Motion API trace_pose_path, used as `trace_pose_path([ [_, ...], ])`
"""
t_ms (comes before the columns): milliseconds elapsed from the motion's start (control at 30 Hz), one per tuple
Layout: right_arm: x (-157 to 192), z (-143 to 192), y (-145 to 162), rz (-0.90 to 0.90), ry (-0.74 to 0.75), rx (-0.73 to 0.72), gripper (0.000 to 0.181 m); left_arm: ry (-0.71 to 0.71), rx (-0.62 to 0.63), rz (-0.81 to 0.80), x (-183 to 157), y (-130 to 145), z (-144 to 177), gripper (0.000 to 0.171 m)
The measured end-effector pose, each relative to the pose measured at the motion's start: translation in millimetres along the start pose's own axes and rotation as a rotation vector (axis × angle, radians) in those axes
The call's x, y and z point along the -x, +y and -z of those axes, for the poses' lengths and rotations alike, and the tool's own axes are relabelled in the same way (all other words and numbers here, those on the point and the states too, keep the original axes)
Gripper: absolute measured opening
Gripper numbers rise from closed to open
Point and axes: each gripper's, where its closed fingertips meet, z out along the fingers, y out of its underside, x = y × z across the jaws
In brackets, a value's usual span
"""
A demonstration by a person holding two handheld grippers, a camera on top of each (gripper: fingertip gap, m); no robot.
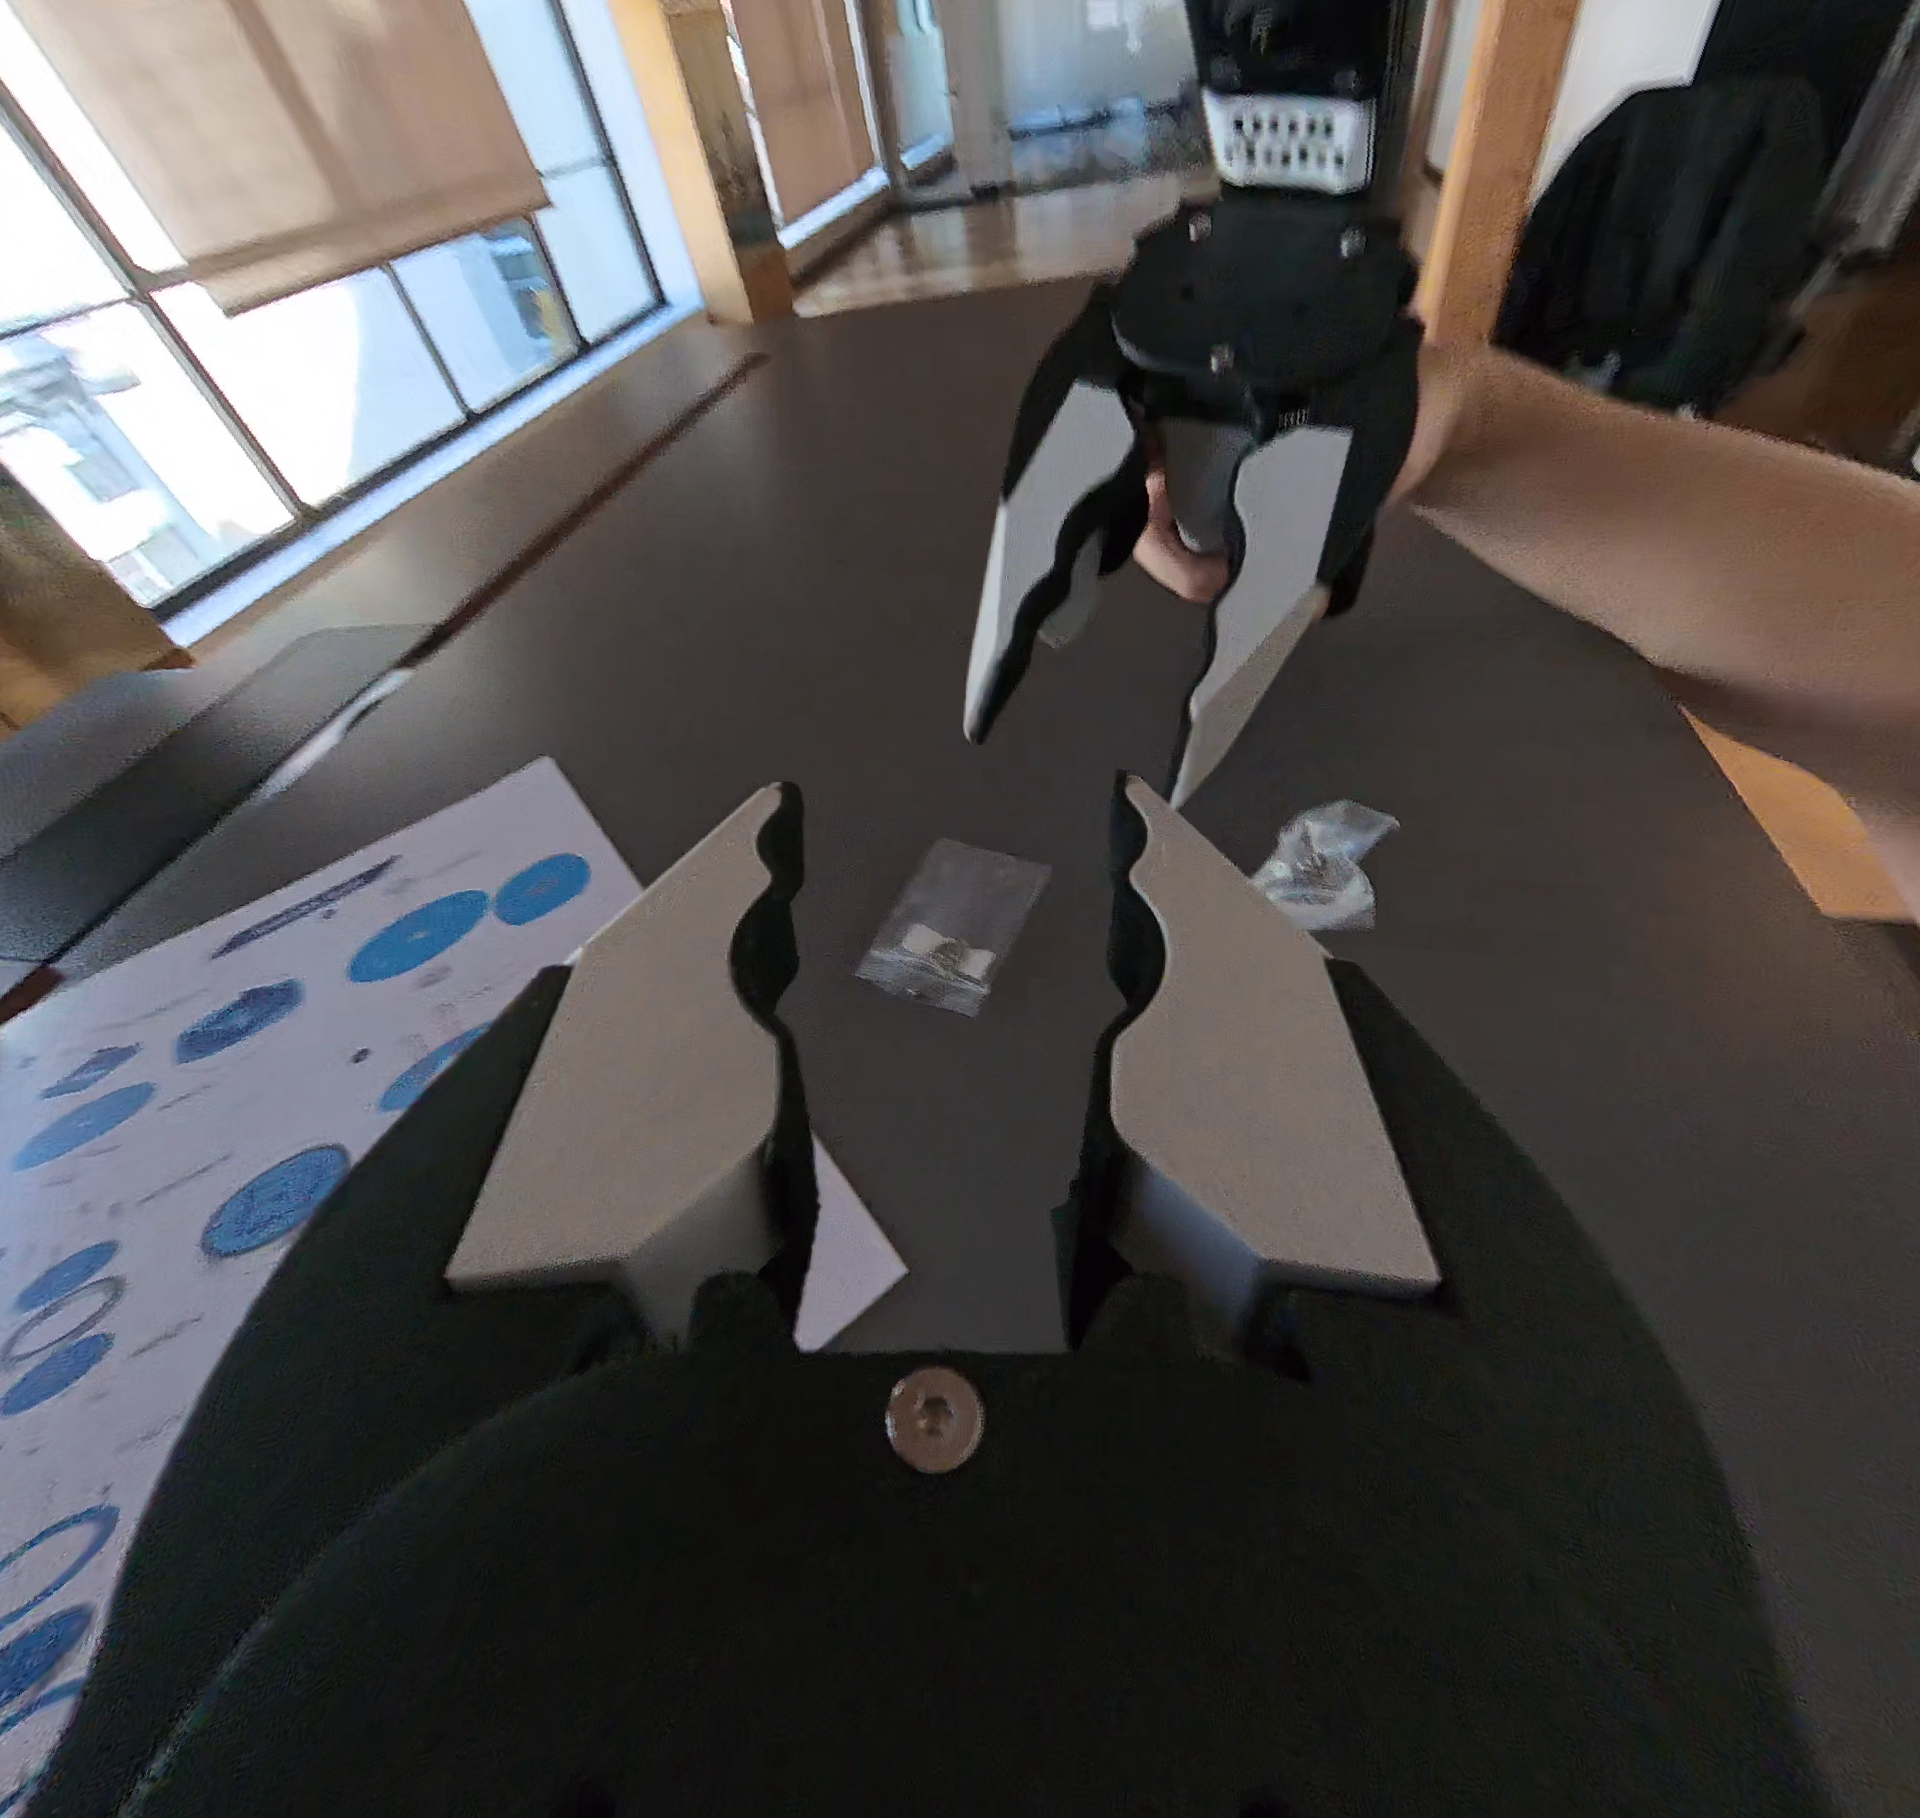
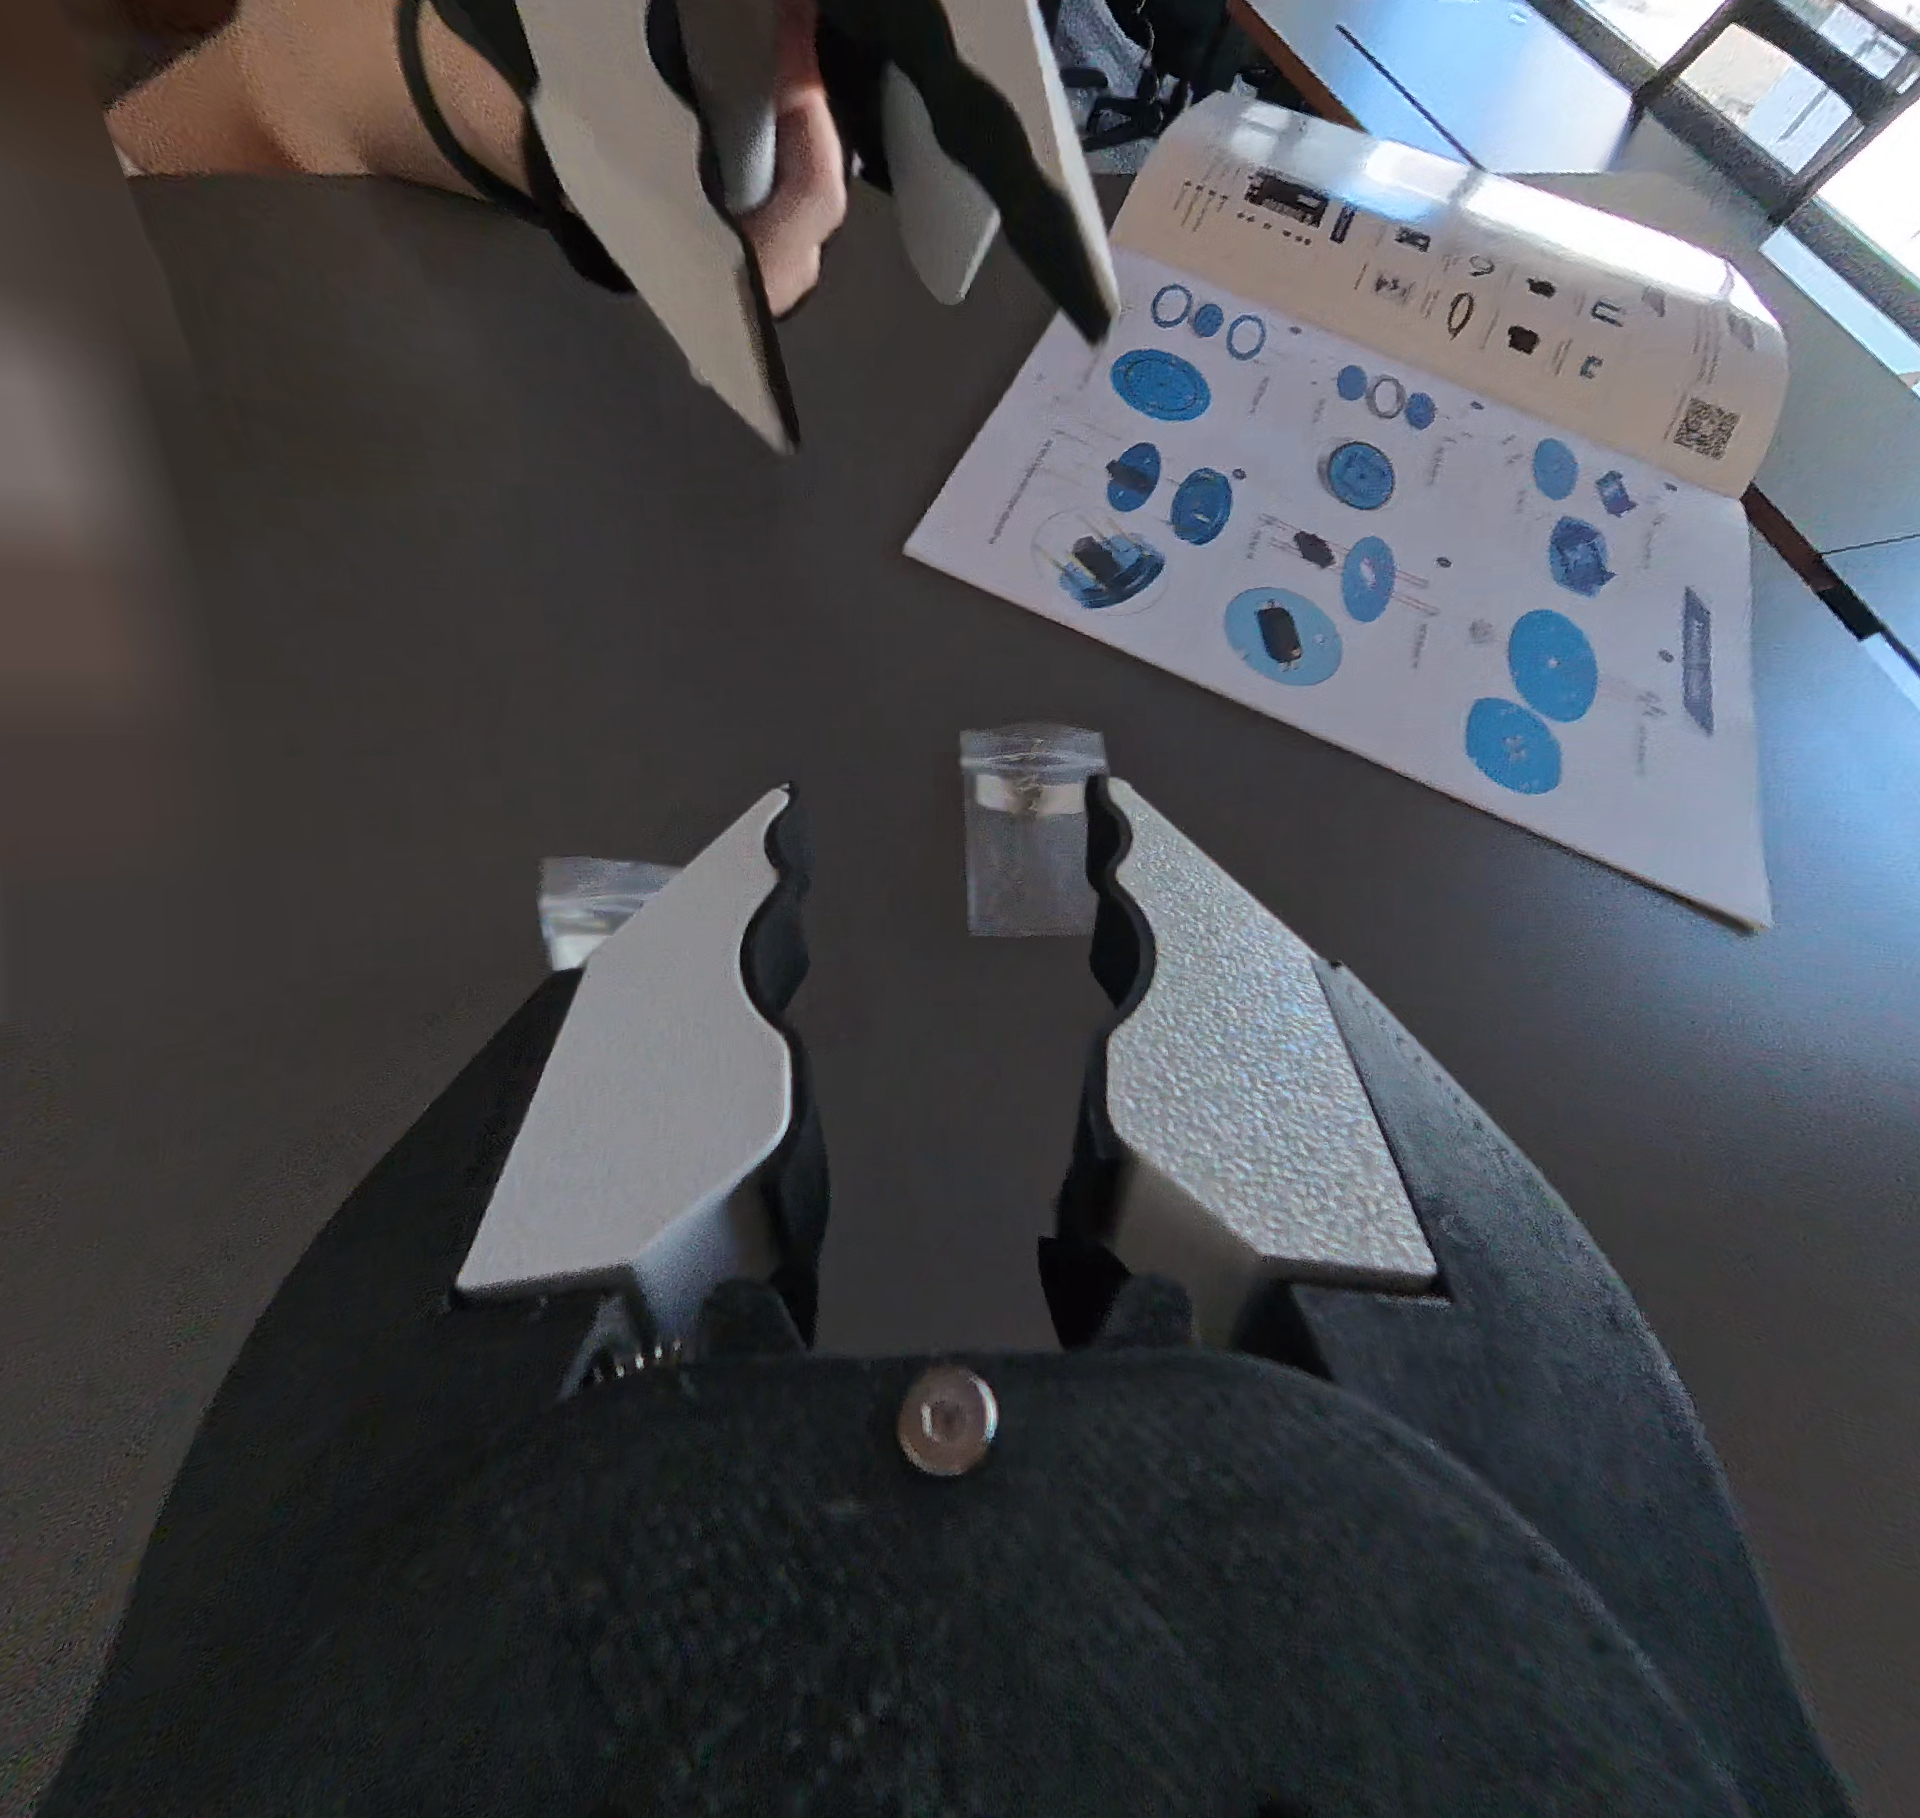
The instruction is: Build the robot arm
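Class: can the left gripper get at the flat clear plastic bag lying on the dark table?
Probably yes: the left gripper is open, and the flat clear plastic bag lies just ahead between its fingers, nothing between.

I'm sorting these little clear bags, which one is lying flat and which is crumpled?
The flat bag lies between the left gripper fingers' line of sight. The crumpled bag sits beside it, under the right gripper.

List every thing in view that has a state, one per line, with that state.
left gripper: open, empty, above the table
right gripper: open, empty, above the table
flat clear bag: lying flat on the dark table, small parts inside
crumpled clear bag: bunched up, on the table
instruction sheet: unfolded, far flap raised
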Motion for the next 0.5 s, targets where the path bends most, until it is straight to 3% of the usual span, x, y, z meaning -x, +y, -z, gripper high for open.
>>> trace_pose_path([
  [100,-14,-20,4,0.007,-0.042,0.06,0.051,-0.115,-0.159,0.018,27,-15,15,0.048],
  [200,-4,-34,-2,-0.001,-0.158,0.061,0.05,-0.163,-0.156,-0.011,44,-9,15,0.048],
  [333,-5,-53,7,0.055,-0.183,0.13,0.053,-0.158,-0.208,-0.042,47,-17,18,0.042],
  [500,-9,-68,20,0.032,-0.197,0.169,0.056,-0.129,-0.087,-0.103,42,5,2,0.048],
])
